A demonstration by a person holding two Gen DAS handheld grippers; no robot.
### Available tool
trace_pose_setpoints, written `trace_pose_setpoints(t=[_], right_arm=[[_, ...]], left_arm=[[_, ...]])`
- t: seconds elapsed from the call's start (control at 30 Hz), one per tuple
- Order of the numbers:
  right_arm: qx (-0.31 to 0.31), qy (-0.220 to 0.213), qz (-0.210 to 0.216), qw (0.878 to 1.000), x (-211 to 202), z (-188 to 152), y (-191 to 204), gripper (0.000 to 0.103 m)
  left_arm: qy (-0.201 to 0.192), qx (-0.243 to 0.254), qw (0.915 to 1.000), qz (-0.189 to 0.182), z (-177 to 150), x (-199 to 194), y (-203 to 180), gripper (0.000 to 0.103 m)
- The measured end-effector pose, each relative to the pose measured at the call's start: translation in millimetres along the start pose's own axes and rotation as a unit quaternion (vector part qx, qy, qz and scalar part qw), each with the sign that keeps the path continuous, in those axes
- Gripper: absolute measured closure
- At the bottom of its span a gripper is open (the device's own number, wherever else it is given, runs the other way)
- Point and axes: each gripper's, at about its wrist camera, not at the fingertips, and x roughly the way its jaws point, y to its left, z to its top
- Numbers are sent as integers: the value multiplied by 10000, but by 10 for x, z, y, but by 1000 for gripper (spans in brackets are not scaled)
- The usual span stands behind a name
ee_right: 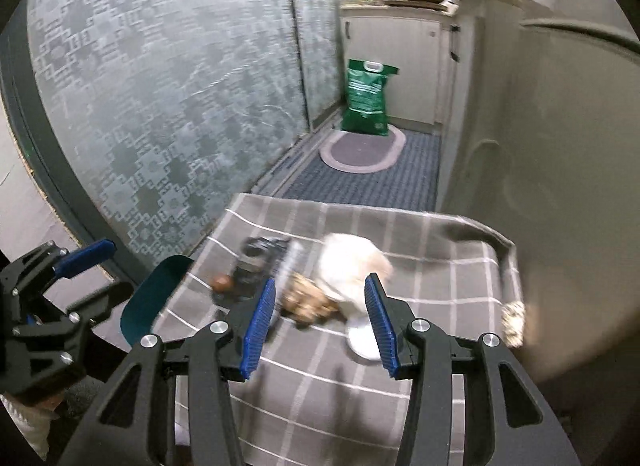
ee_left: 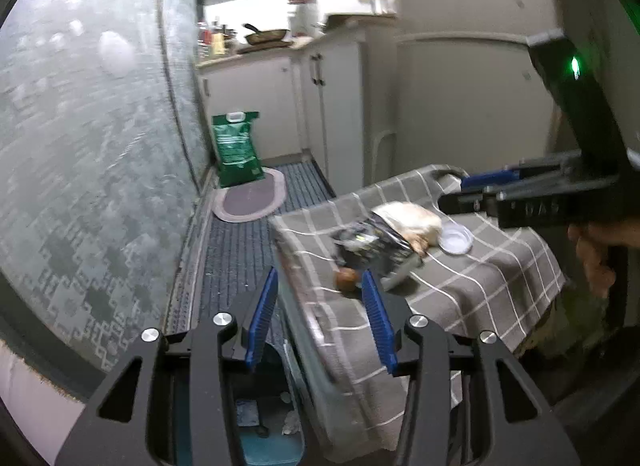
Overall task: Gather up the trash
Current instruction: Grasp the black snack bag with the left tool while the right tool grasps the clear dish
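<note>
Scene: narrow kitchen, frosted door (ee_right: 160,85) left | Table: grey checked cloth (ee_right: 440,286) | Trash on cloth: white bag (ee_right: 352,262), black wrapper (ee_left: 372,242), white lid (ee_left: 455,239), brown ball (ee_left: 346,278), all close together | Left gripper (ee_left: 318,314): jaws apart, empty, at table edge | Right gripper (ee_right: 320,314): jaws apart, empty, above trash

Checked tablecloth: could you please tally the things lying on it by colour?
White: 2, crumpled paper, round lid
Black: 1, wrapper
Brown: 2, small round piece, lumpy scrap
Total: 5
</note>
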Motion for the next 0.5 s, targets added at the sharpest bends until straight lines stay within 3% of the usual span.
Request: trace_pose_setpoints(t=[0.33, 0.5], right_arm=[[136, 179, -13, 9997, -45, -215, -283, 56], [211, 242, -13, 9995, -59, -281, -402, 56]], left_arm=[[264, 853, 9960, 92, -38, 397, -527, 51], [416, 826, 9957, -37, 17, 584, -586, 51]])
